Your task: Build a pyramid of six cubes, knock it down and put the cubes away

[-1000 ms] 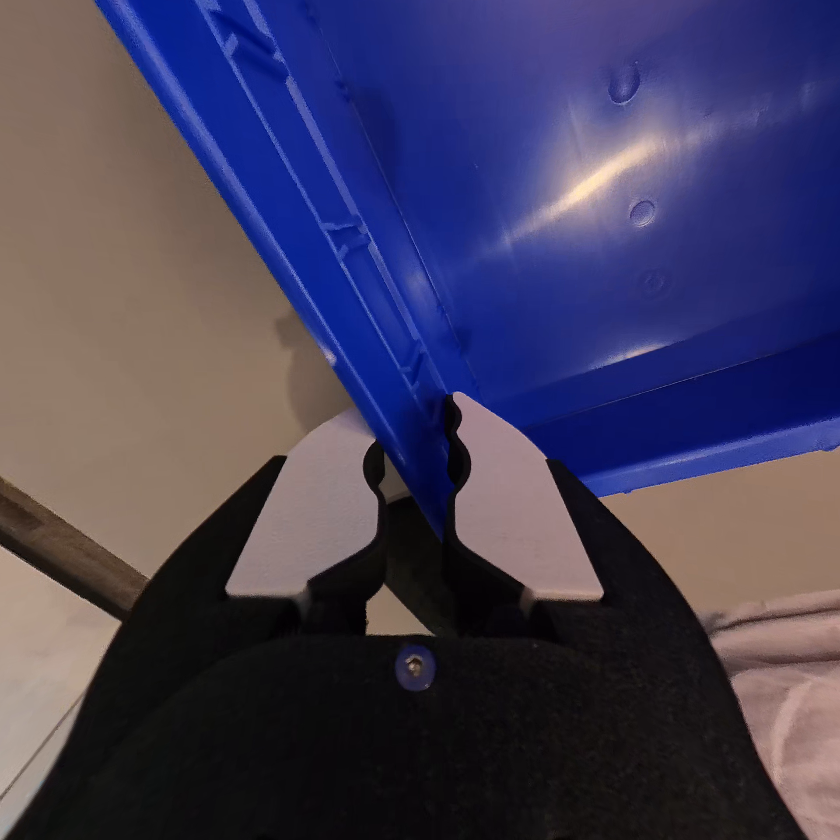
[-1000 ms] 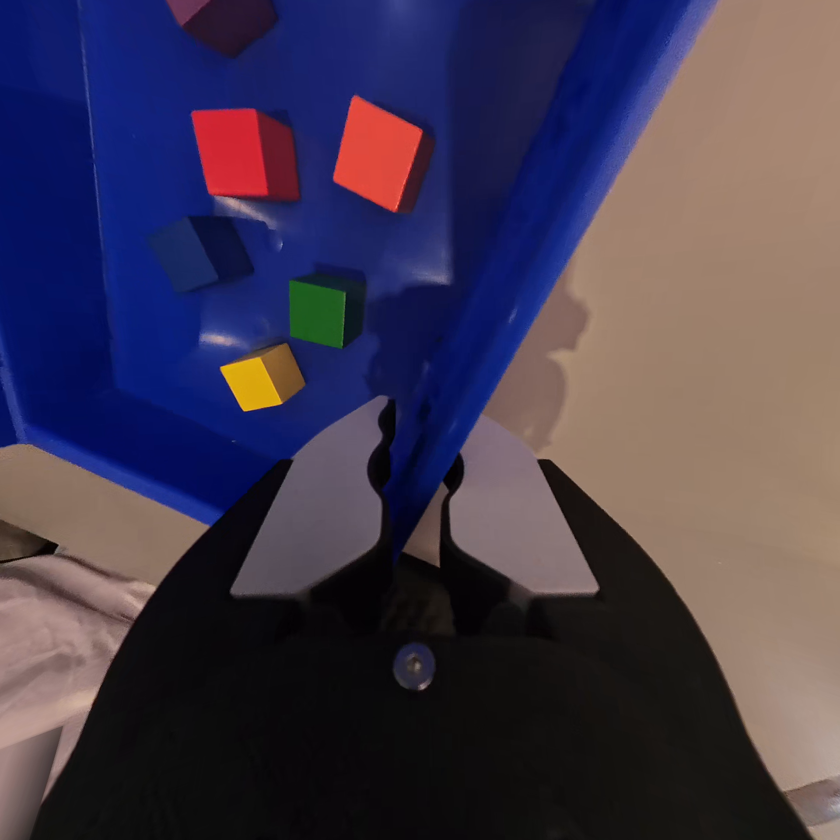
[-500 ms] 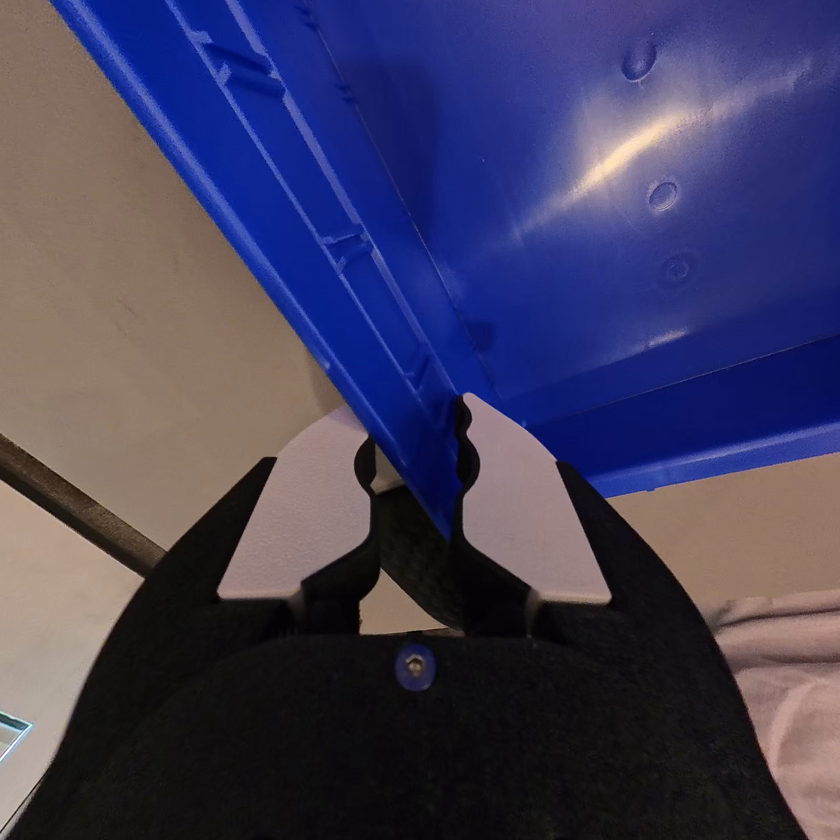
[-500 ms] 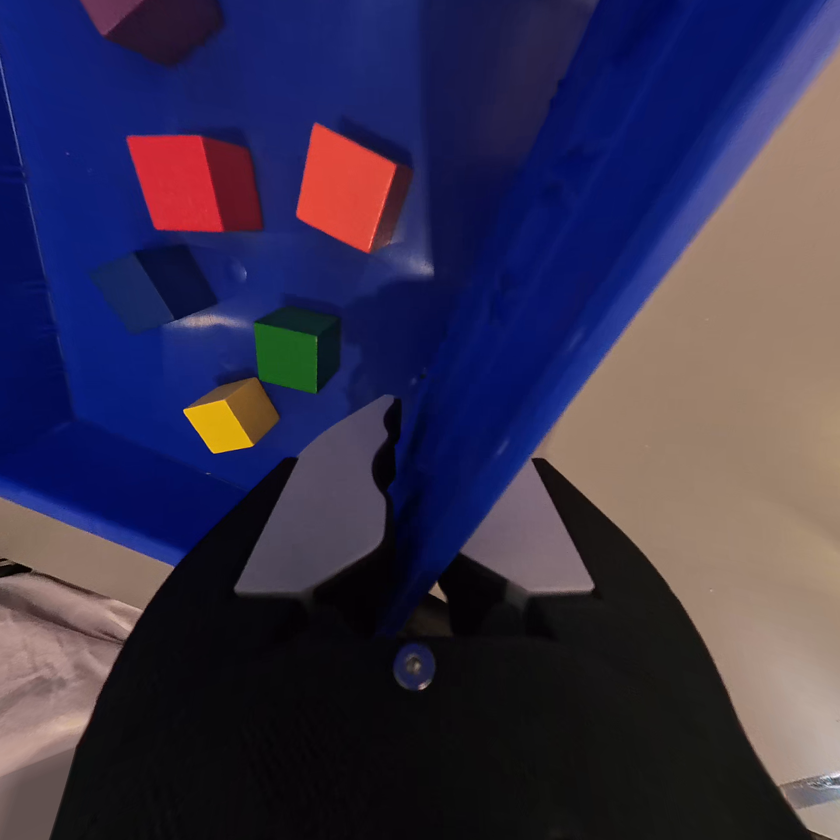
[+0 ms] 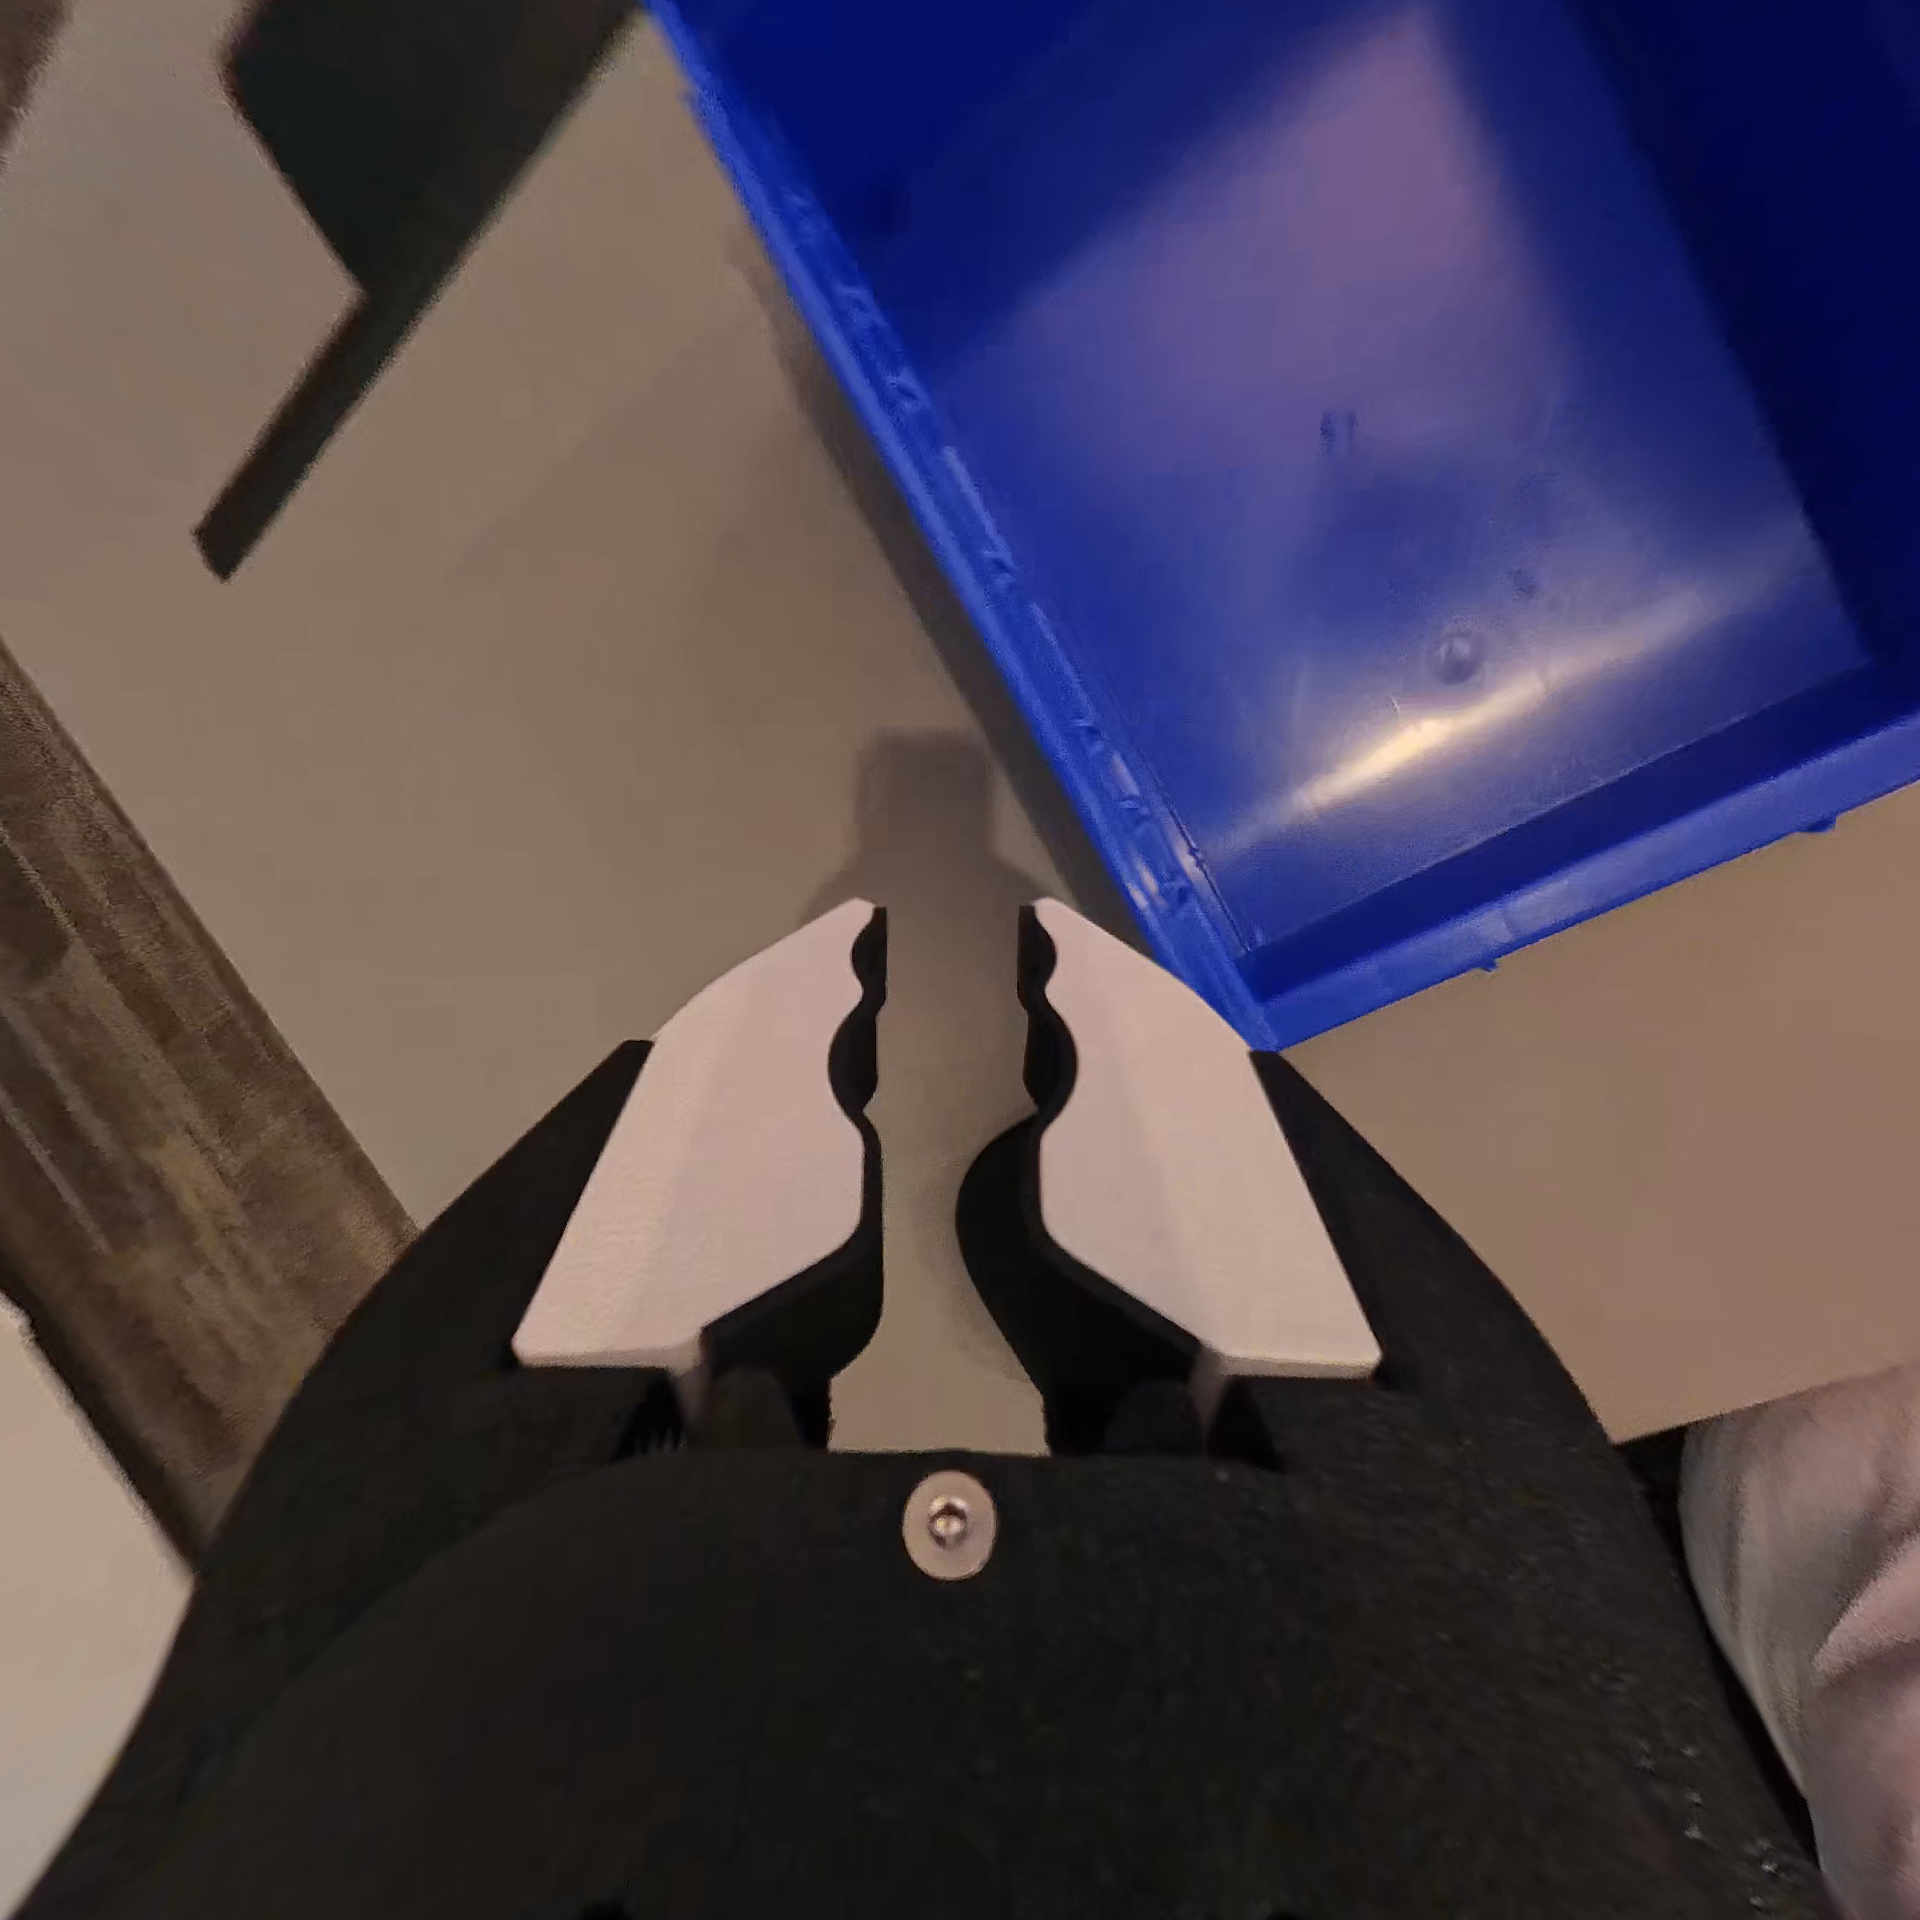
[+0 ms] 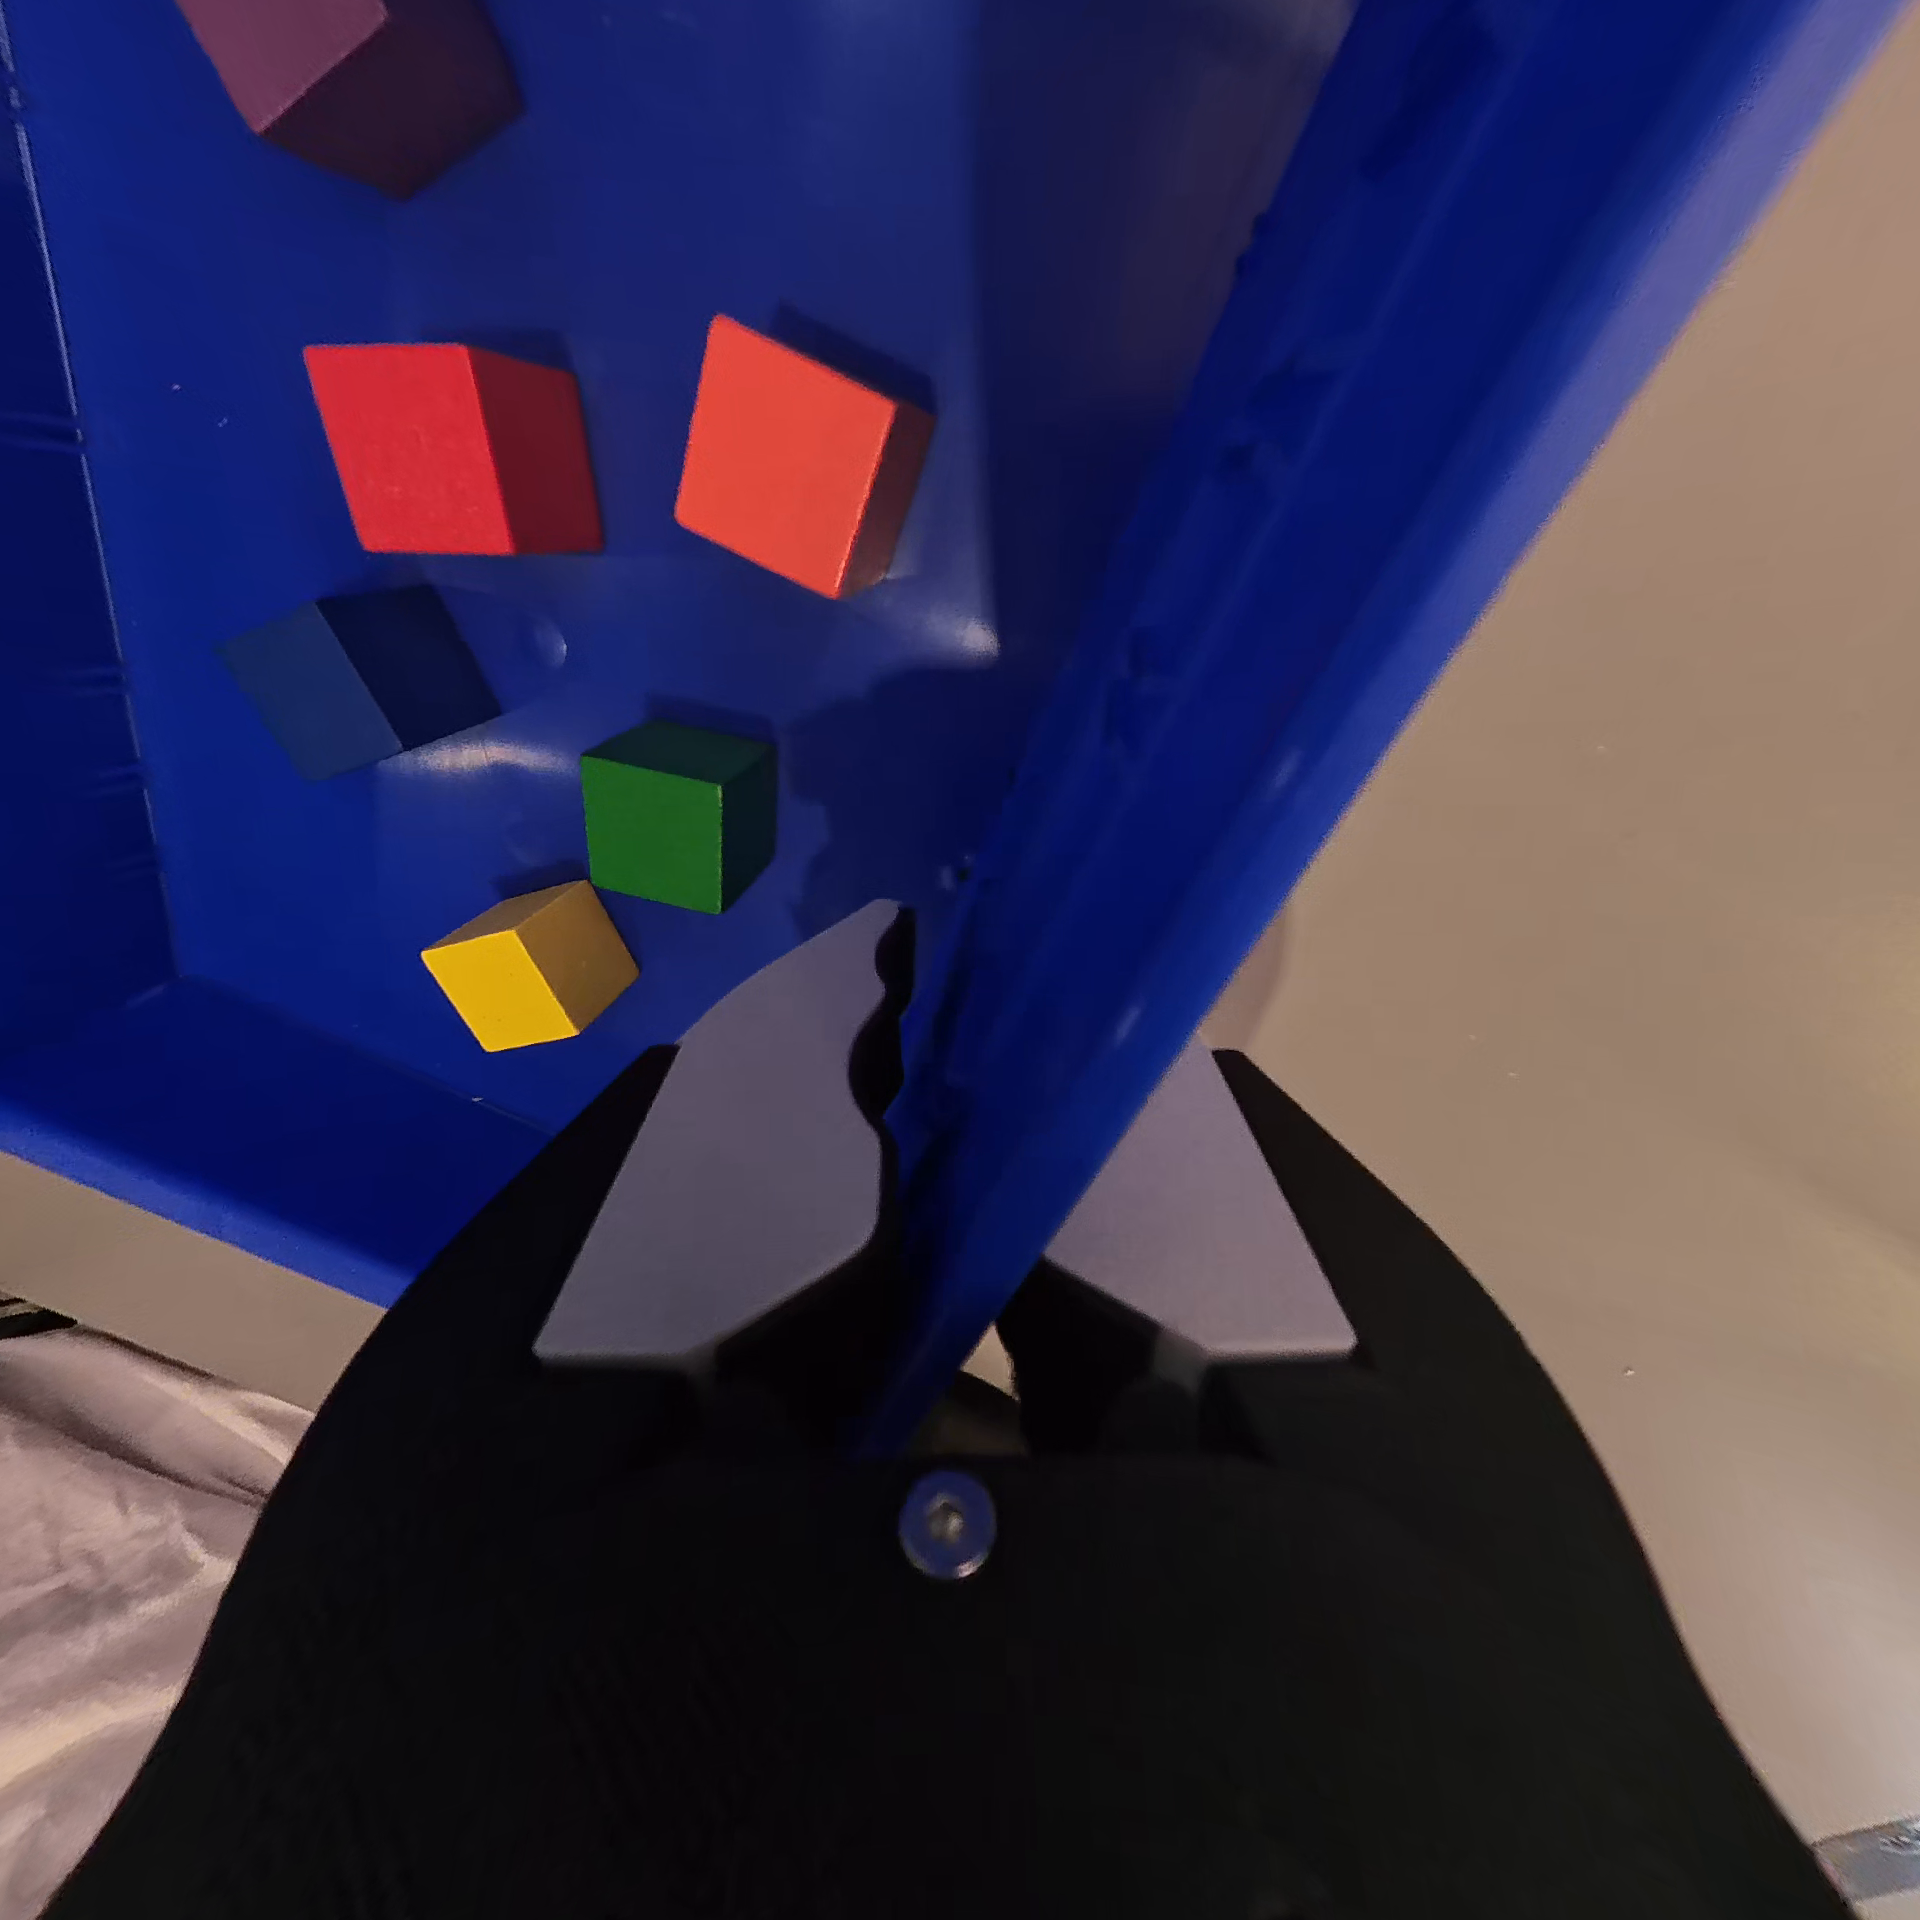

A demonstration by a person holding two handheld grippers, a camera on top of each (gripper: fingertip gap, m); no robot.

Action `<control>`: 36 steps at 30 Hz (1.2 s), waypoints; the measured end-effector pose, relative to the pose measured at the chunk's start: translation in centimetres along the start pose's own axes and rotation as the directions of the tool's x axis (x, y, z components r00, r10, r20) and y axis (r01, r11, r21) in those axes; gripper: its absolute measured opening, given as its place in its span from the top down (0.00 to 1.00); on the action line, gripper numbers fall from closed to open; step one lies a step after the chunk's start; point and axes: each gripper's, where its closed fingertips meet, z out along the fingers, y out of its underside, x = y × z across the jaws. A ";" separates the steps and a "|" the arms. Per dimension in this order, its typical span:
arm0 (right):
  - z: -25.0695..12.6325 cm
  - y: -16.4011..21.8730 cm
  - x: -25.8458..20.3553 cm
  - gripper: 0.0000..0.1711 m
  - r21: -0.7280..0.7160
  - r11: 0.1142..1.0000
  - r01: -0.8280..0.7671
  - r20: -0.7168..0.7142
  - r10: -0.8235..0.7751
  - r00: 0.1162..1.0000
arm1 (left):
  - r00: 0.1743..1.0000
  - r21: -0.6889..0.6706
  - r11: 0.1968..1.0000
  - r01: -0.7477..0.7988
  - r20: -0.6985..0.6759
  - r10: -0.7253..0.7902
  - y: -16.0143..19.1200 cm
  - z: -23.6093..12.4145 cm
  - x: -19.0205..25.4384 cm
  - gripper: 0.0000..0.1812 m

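1. Six cubes lie loose on the floor of the blue bin (image 6: pixel 644 260): a purple cube (image 6: pixel 343 73) farthest off, a red cube (image 6: pixel 436 447) and an orange cube (image 6: pixel 790 457) side by side, a dark blue cube (image 6: pixel 353 675), then a green cube (image 6: pixel 665 810) and a yellow cube (image 6: pixel 520 971) nearest. None touches another, except that the green and yellow corners look very close.
2. The right gripper (image 6: pixel 940 1023) is clamped on the bin's side wall, one finger inside and one outside, the wall running deep between them.
3. The left gripper (image 5: pixel 951 920) holds nothing; its jaws stand parted over the bare tan table (image 5: pixel 520 727), just beside the bin's near corner and not touching it.
4. A pale cloth (image 5: pixel 1808 1538) lies at the table's near edge, and a dark angular object (image 5: pixel 343 187) lies farther back.
5. I judge this to be either the very start or the putting-away stage, since no pyramid stands anywhere in view.
6. Next, I would expect the bin to be settled flat and the right jaws to let go; one-sided holding could tilt it and slide the cubes.
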 end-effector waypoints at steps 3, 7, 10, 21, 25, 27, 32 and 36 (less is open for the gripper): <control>0.0 0.0 0.0 0.92 -0.002 1.000 -0.007 0.002 0.007 1.000 | 0.991 0.199 0.971 0.129 0.001 -0.132 0.2 -3.0 -3.8 0.88; -0.3 0.4 1.3 0.95 -0.054 0.998 0.033 -0.010 -0.034 0.999 | 0.920 0.443 0.828 0.344 0.019 -0.392 1.7 -6.6 -10.9 0.99; -0.7 1.4 2.8 0.95 -0.078 0.994 0.078 0.002 -0.078 0.997 | 0.872 0.502 0.757 0.418 0.014 -0.490 4.3 -7.7 -13.9 1.00; -8.3 3.0 4.0 0.96 -0.037 0.999 0.024 -0.022 -0.025 0.999 | 0.827 0.495 0.719 0.488 0.003 -0.563 9.2 -8.0 -16.2 1.00; -14.0 0.2 -0.8 0.96 -0.034 0.996 0.086 -0.058 -0.087 0.994 | 0.841 0.491 0.737 0.463 0.018 -0.541 8.8 -8.4 -15.5 1.00; -15.8 -2.0 -4.8 0.95 -0.031 0.990 0.140 -0.058 -0.142 0.988 | 0.847 0.498 0.744 0.446 0.035 -0.531 8.3 -8.8 -15.2 1.00; -15.6 -9.1 -18.2 0.96 0.017 0.951 0.310 0.015 -0.310 0.951 | 0.815 0.533 0.727 0.432 0.115 -0.568 7.5 -10.2 -15.5 0.93; -11.8 -13.9 -28.7 0.96 0.042 0.922 0.384 0.118 -0.386 0.915 | 0.746 0.569 0.698 0.435 0.205 -0.633 9.2 -11.7 -16.8 0.89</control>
